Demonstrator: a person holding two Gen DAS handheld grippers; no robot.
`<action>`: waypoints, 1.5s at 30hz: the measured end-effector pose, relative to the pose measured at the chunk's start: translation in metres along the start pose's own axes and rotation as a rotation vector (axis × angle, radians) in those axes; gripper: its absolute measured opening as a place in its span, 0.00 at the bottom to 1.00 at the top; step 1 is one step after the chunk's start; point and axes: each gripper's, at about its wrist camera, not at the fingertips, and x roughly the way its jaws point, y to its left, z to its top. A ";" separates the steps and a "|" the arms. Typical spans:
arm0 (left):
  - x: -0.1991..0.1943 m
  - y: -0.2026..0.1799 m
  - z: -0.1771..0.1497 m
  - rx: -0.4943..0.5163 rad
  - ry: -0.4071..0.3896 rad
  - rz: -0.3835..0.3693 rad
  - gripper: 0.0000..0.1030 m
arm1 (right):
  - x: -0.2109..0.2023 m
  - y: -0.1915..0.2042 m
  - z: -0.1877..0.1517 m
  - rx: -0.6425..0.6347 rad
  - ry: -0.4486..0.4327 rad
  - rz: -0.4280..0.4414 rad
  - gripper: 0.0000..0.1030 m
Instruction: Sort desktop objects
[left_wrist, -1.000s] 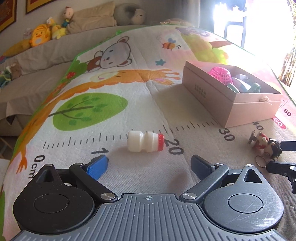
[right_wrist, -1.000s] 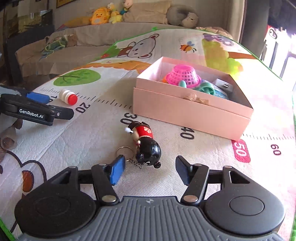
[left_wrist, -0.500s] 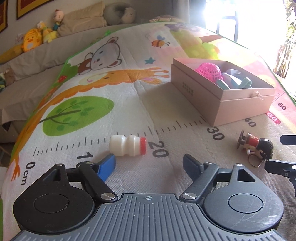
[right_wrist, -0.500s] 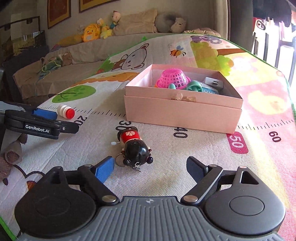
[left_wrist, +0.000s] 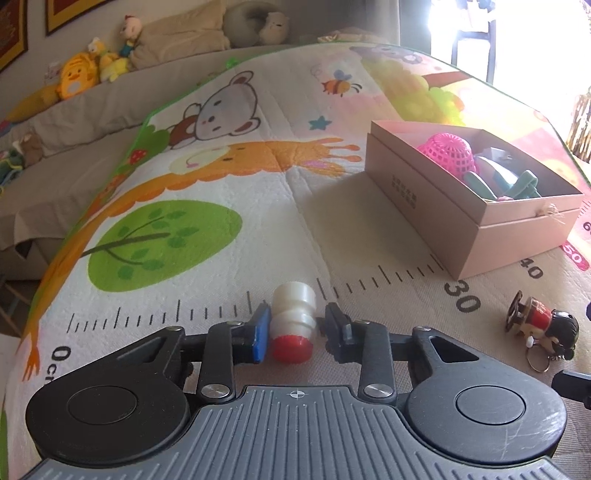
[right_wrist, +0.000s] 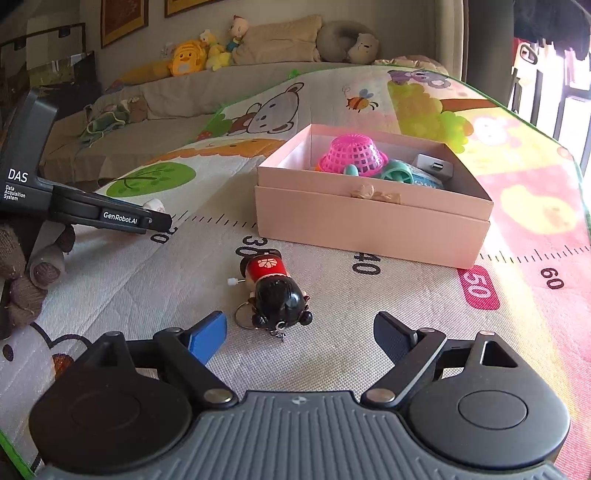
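Left claw (left_wrist: 294, 326) clamped on bottle (left_wrist: 294, 320); right claw (right_wrist: 300, 336) apart before doll keychain (right_wrist: 274, 291), pink box (right_wrist: 373, 218) beyond.

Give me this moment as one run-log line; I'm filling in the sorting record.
left gripper: shut on bottle | right gripper: open, doll keychain ahead, untouched | pink box: open, partly filled

Home living room — cartoon play mat (left_wrist: 229, 155), sofa (right_wrist: 192, 96) lined with plush toys (right_wrist: 186, 57).

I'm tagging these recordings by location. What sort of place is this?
Most likely a home living room or playroom: a cartoon play mat underfoot, a sofa lined with plush toys, framed pictures above.
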 end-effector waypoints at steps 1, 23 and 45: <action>-0.003 0.000 -0.002 0.001 0.001 -0.010 0.29 | 0.000 0.002 0.001 -0.014 0.004 0.006 0.85; -0.035 -0.011 -0.026 0.061 0.032 -0.185 0.54 | 0.035 0.007 0.033 -0.065 0.105 0.079 0.56; -0.027 -0.029 -0.020 0.121 0.046 -0.074 0.75 | 0.031 0.002 0.019 0.004 0.056 0.036 0.71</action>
